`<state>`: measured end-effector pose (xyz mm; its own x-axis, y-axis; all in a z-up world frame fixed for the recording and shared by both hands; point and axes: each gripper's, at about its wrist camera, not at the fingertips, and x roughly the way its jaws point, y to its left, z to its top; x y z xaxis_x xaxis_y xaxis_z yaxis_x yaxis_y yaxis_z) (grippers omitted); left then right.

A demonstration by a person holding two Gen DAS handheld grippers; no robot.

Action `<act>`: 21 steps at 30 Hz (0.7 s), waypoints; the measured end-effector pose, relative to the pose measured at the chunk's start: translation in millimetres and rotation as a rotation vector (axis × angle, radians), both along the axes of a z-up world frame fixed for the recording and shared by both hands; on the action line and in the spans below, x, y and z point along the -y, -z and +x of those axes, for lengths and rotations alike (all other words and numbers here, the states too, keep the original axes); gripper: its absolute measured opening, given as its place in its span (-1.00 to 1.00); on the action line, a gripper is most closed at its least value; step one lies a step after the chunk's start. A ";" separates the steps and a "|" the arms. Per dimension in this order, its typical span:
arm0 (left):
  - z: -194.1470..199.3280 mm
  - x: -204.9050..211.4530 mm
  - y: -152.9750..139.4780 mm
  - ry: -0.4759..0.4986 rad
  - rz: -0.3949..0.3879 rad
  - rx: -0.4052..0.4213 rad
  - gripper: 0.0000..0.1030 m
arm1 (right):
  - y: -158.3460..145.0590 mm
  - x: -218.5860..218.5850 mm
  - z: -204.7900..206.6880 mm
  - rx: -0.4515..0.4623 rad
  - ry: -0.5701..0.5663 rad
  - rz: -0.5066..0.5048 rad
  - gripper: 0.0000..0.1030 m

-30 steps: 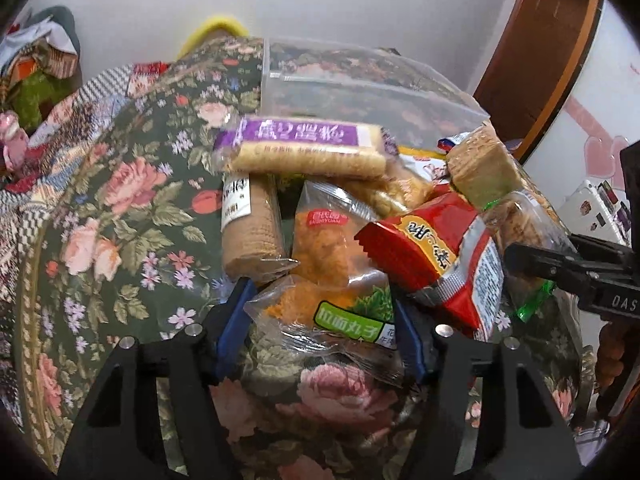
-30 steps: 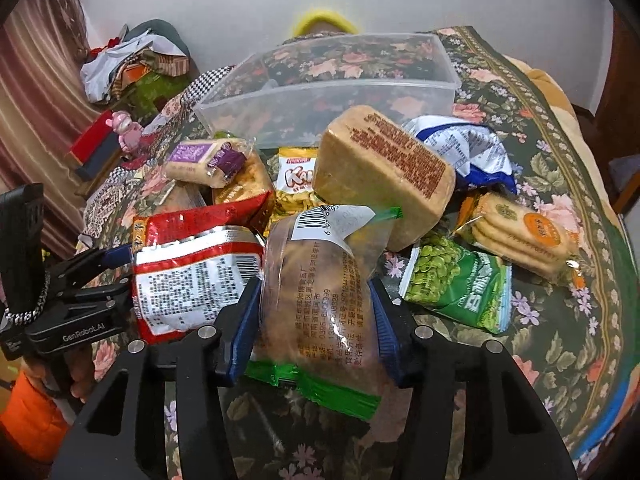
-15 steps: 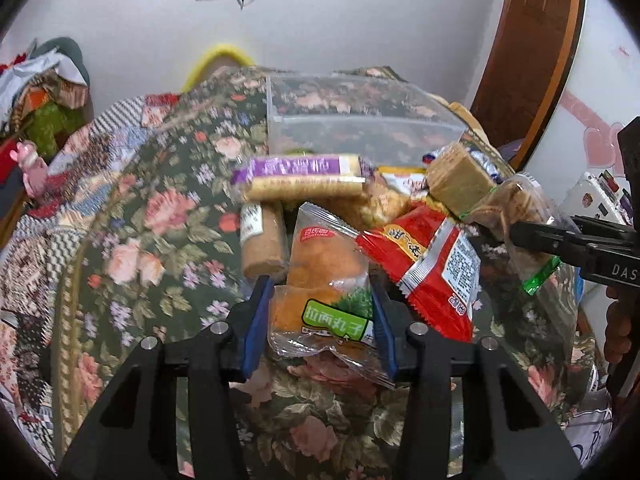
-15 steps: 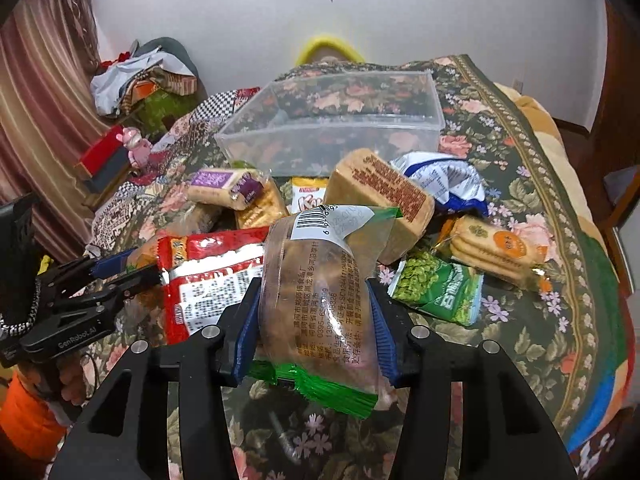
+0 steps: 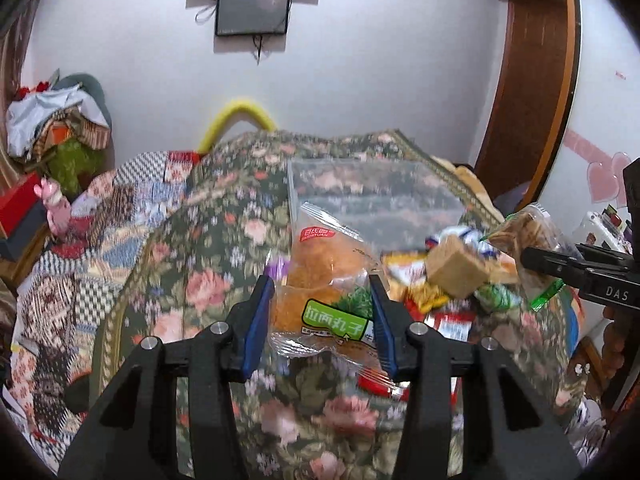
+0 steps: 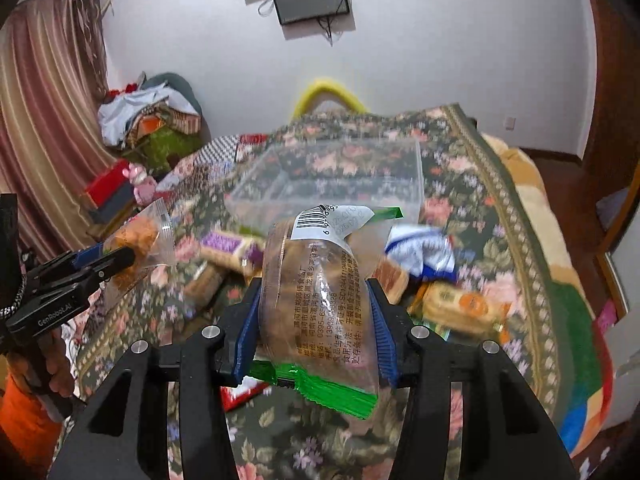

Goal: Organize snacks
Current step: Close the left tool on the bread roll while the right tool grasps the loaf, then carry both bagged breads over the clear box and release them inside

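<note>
My left gripper (image 5: 322, 312) is shut on a clear packet of orange snack balls (image 5: 326, 280) with a green label, held up above the floral bedspread. My right gripper (image 6: 314, 312) is shut on a clear bag of brown biscuits (image 6: 316, 288) with a green sealed end and a barcode sticker, also lifted. Each gripper shows in the other's view: the right gripper (image 5: 532, 258) at the right edge, the left gripper (image 6: 120, 256) at the left with its packet. A clear plastic box (image 6: 340, 176) stands beyond the snack pile (image 5: 444, 280); the same box (image 5: 372, 196) shows in the left wrist view.
Loose snacks lie on the floral bedspread (image 6: 500, 216): a purple-wrapped bar (image 6: 228, 246), a blue-white packet (image 6: 420, 250), round crackers (image 6: 460, 306), a brown block (image 5: 456, 268). Clothes (image 6: 148, 120) are piled at the back left. A person's hand (image 6: 56, 360) holds the left gripper.
Both grippers have risen with their packets off the pile, and the views tilted up toward the wall. The left jaws closed on the orange snack packet early on.
</note>
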<state>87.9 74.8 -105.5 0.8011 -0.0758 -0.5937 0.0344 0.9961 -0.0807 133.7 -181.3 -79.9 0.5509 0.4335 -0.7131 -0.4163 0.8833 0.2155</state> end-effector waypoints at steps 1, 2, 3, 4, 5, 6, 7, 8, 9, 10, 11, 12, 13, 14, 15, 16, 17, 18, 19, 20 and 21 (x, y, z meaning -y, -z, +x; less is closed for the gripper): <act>4.3 1.3 -4.4 0.003 -0.002 0.013 -0.11 | -2.6 -0.5 2.5 0.011 0.000 0.001 -0.11; 7.4 2.4 -8.3 0.004 -0.004 0.024 -0.11 | -5.1 -0.8 4.6 0.022 0.001 0.002 -0.11; 11.4 3.7 -11.1 0.006 -0.005 0.033 -0.11 | -8.0 -1.3 8.6 0.035 0.003 0.001 -0.11; 15.6 4.6 -13.3 0.007 -0.005 0.040 -0.11 | -10.0 -1.2 11.8 0.045 0.002 0.001 -0.11; 20.8 6.4 -15.5 0.007 -0.002 0.048 -0.11 | -11.7 -1.5 14.7 0.056 0.000 -0.001 -0.11; 26.4 8.0 -17.6 0.011 -0.001 0.054 -0.11 | -13.2 -2.2 17.5 0.065 -0.001 -0.004 -0.11; 31.9 9.3 -19.2 0.017 -0.002 0.056 -0.11 | -15.2 -3.5 21.7 0.078 -0.001 -0.008 -0.11; 37.1 10.9 -20.8 0.020 -0.001 0.058 -0.11 | -16.6 -3.8 24.5 0.088 -0.003 -0.011 -0.11; 42.5 12.2 -22.2 0.021 0.002 0.061 -0.11 | -17.8 -4.2 28.4 0.099 -0.002 -0.014 -0.11; 47.5 13.2 -23.7 0.023 0.007 0.065 -0.11 | -19.2 -5.3 33.2 0.109 -0.002 -0.016 -0.11; 54.1 15.1 -25.5 0.023 0.010 0.070 -0.11 | -19.7 -5.6 35.8 0.114 0.000 -0.016 -0.11; 59.4 16.0 -26.9 0.025 0.009 0.074 -0.11 | -20.6 -5.7 40.5 0.121 0.001 -0.017 -0.11; 64.2 17.1 -27.9 0.028 0.006 0.077 -0.11 | -20.8 -7.1 45.8 0.126 0.002 -0.018 -0.11; 70.9 17.8 -29.4 0.032 -0.001 0.079 -0.11 | -21.2 -8.1 50.0 0.130 0.003 -0.020 -0.11; 76.5 18.3 -30.6 0.033 -0.004 0.081 -0.11 | -21.1 -9.1 55.3 0.136 0.003 -0.021 -0.11; 81.2 18.9 -31.4 0.033 -0.004 0.083 -0.11 | -20.5 -10.1 58.4 0.139 0.004 -0.024 -0.11; 88.6 20.6 -32.2 0.035 -0.004 0.084 -0.11 | -20.2 -11.6 62.6 0.142 0.003 -0.027 -0.11; 93.2 21.6 -32.2 0.036 -0.005 0.084 -0.11 | -19.3 -13.0 66.8 0.145 0.002 -0.032 -0.11; 98.5 22.0 -32.0 0.037 -0.009 0.083 -0.11 | -17.5 -14.8 71.8 0.148 0.003 -0.040 -0.11; 104.8 23.3 -32.0 0.042 -0.017 0.079 -0.11 | -15.9 -15.8 75.8 0.150 0.004 -0.047 -0.11; 111.7 24.0 -31.2 0.046 -0.025 0.075 -0.11 | -14.3 -16.1 80.6 0.149 0.005 -0.050 -0.11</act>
<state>199.7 50.8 -74.3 0.8383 -0.1279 -0.5300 0.0872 0.9910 -0.1012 214.4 -165.2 -65.5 0.6545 0.3964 -0.6439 -0.4361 0.8935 0.1069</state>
